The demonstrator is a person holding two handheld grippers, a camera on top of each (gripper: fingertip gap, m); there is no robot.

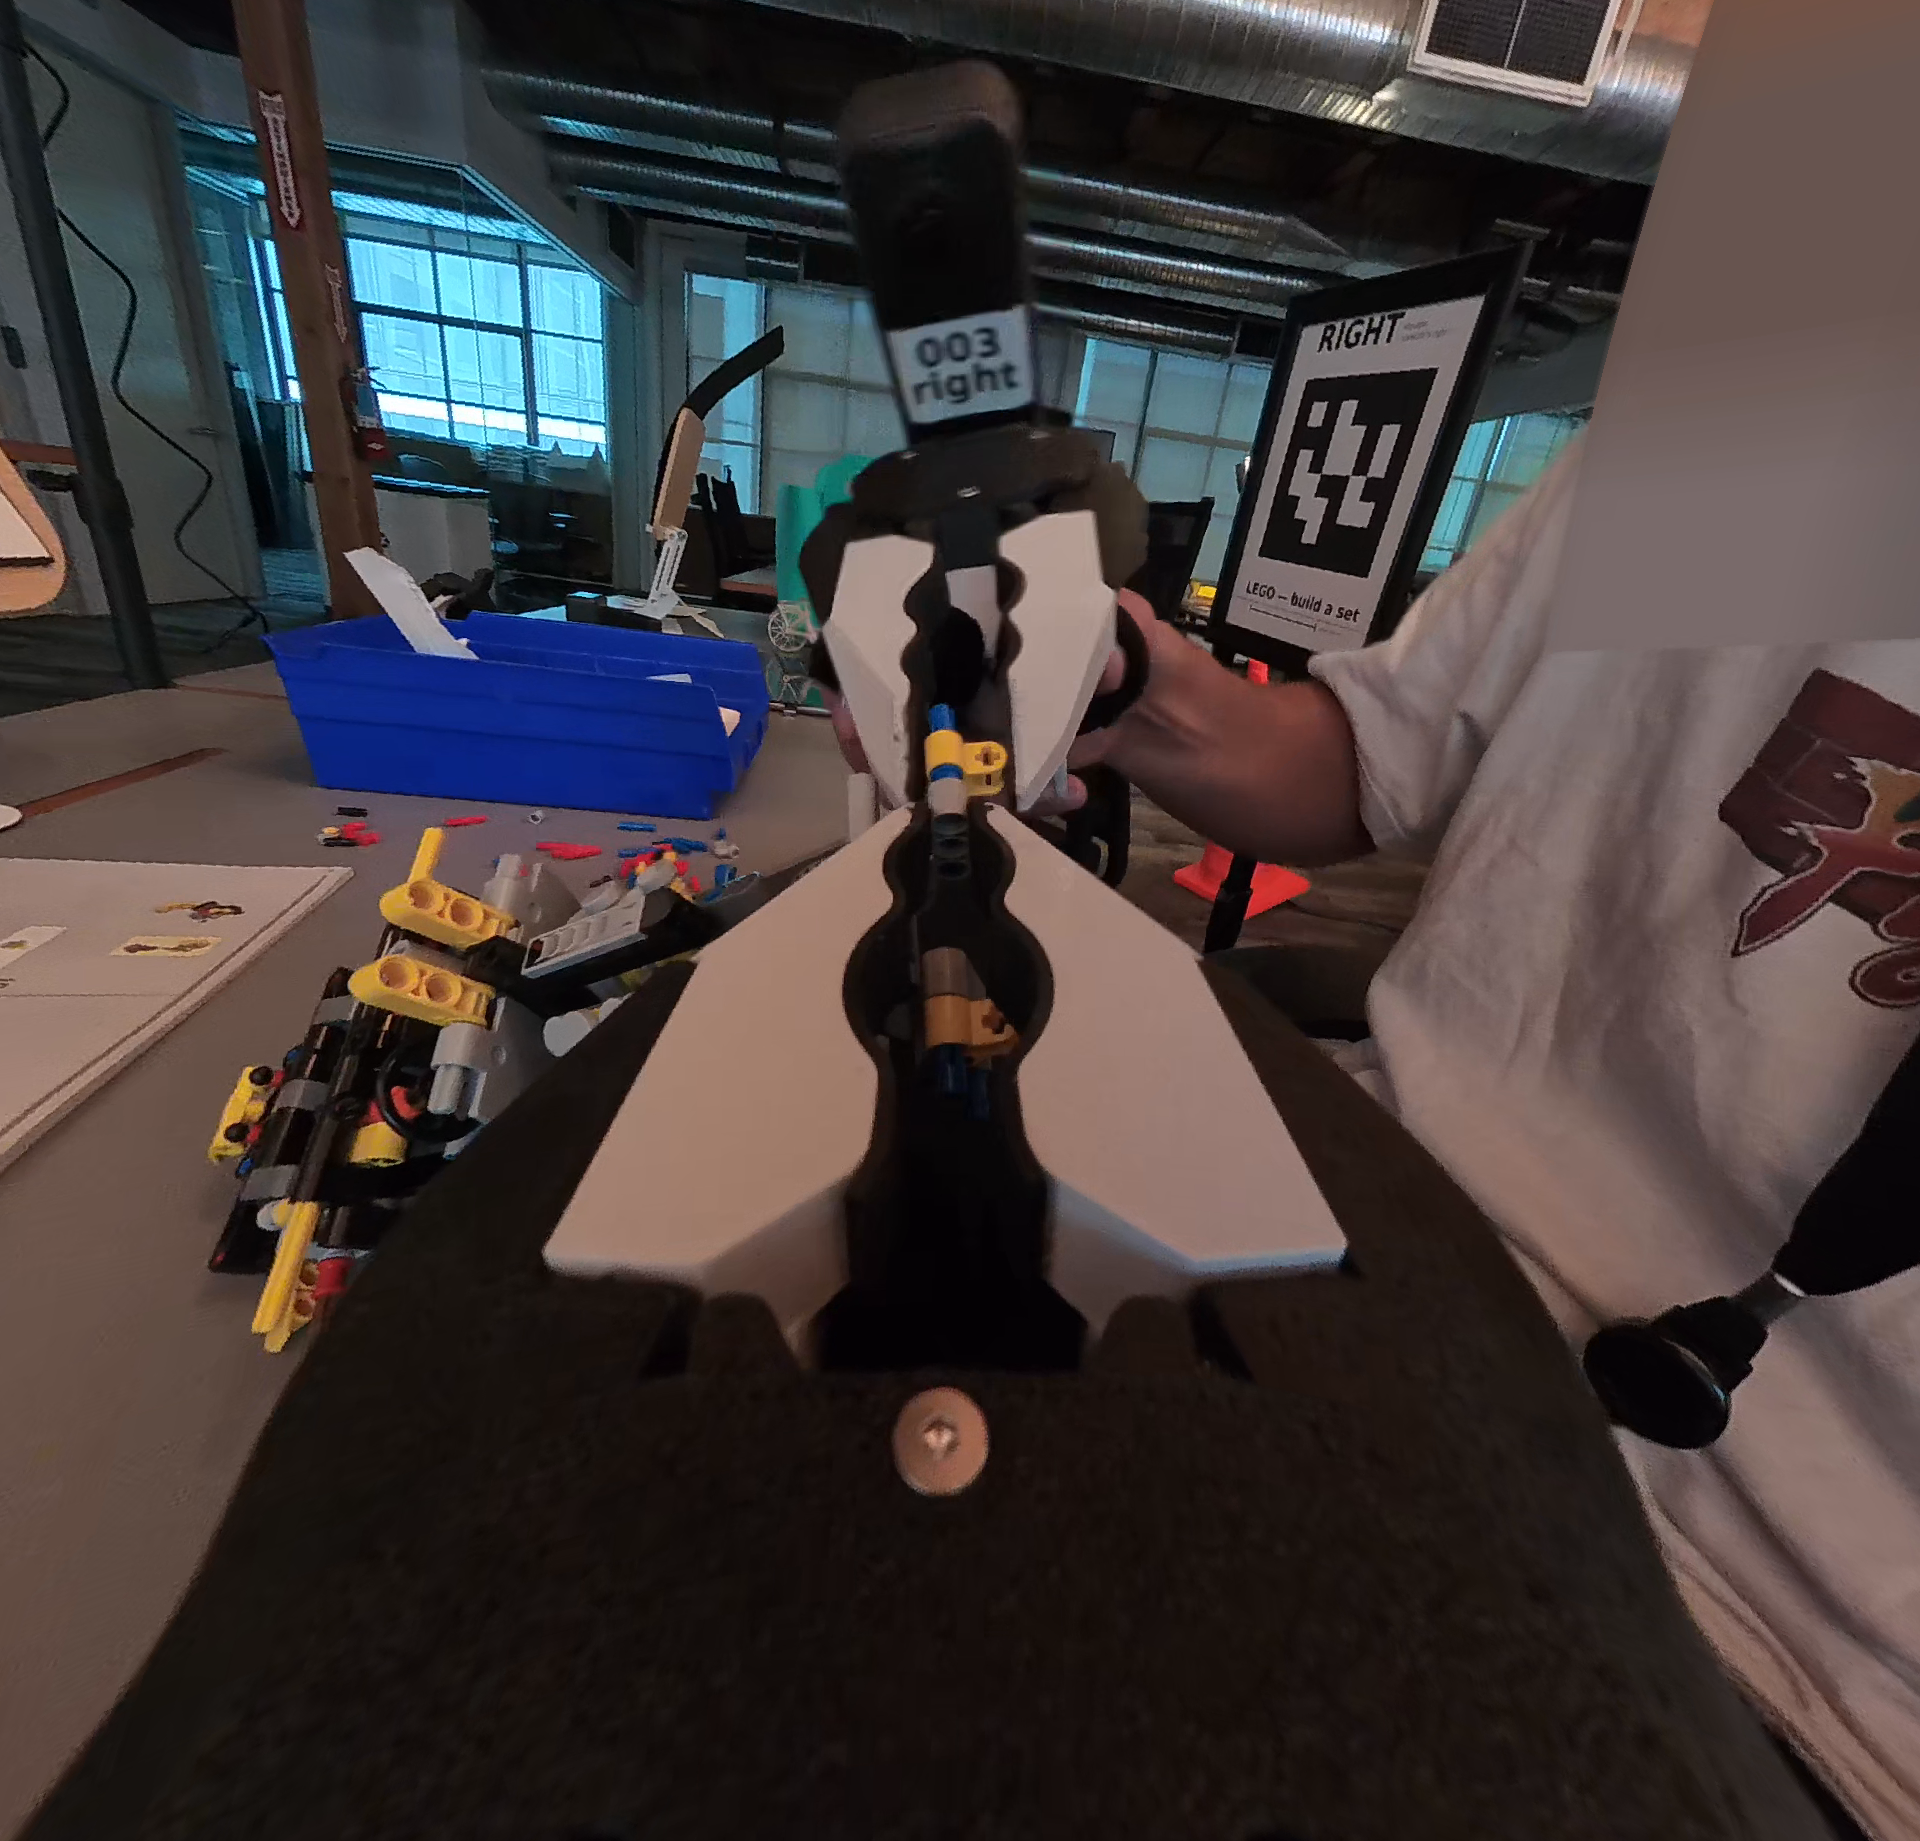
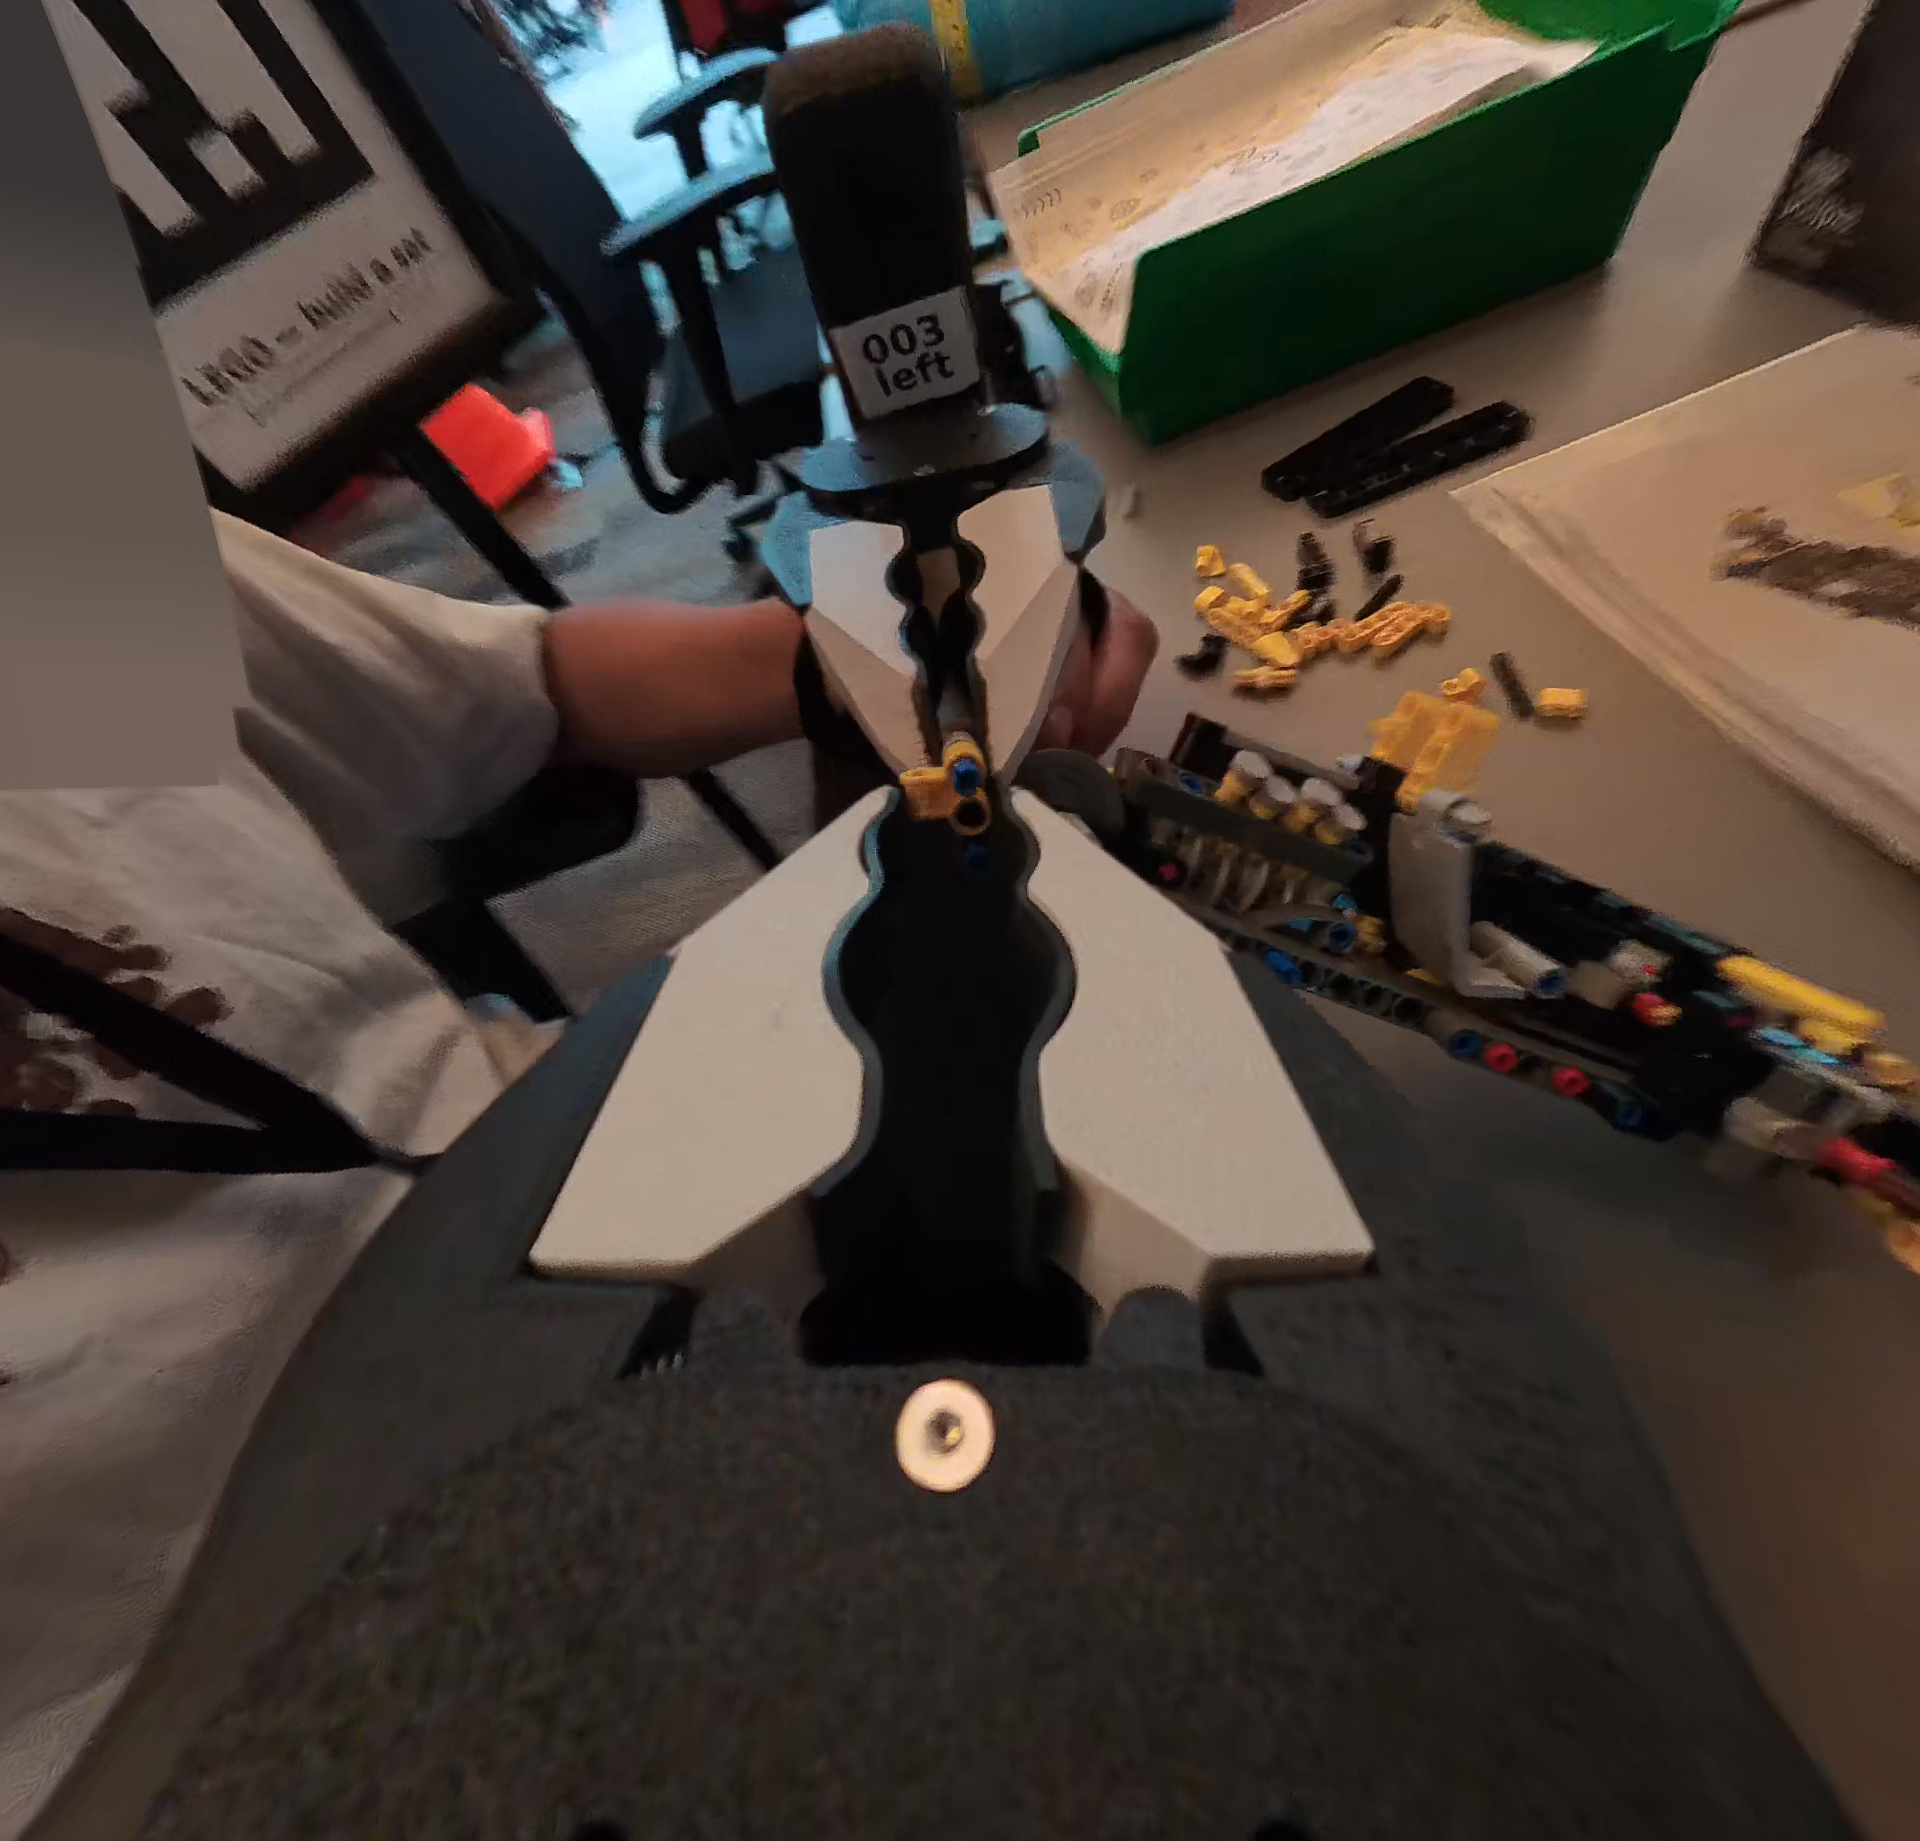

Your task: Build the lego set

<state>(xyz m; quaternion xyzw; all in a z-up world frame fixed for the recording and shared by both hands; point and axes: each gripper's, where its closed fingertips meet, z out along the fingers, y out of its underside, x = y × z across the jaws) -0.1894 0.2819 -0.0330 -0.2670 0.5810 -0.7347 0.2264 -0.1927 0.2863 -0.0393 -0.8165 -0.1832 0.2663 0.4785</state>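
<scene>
My two grippers meet tip to tip over the table edge with a small lego sub-assembly between them. In the left wrist view my left gripper (image 1: 951,827) is shut on its black beam (image 1: 951,908), which carries grey, yellow and blue parts. My right gripper (image 1: 961,799) faces it, shut around the end with a yellow connector (image 1: 977,763) and a blue pin. In the right wrist view my right gripper (image 2: 954,806) grips the dark end, the yellow connector (image 2: 935,789) sits at the tips, and the left gripper (image 2: 954,752) faces it. The large yellow-and-black model (image 1: 364,1085) (image 2: 1455,918) lies on the table.
A blue bin (image 1: 520,711), loose small parts (image 1: 623,856) and an instruction booklet (image 1: 125,960) lie left. A green bin (image 2: 1351,233), two black beams (image 2: 1403,446), yellow pieces (image 2: 1299,628) and a booklet (image 2: 1714,596) lie right. A sign stand (image 1: 1351,461) and the person's white shirt (image 1: 1662,960) are close. My left and right fingertips are right by each other.
</scene>
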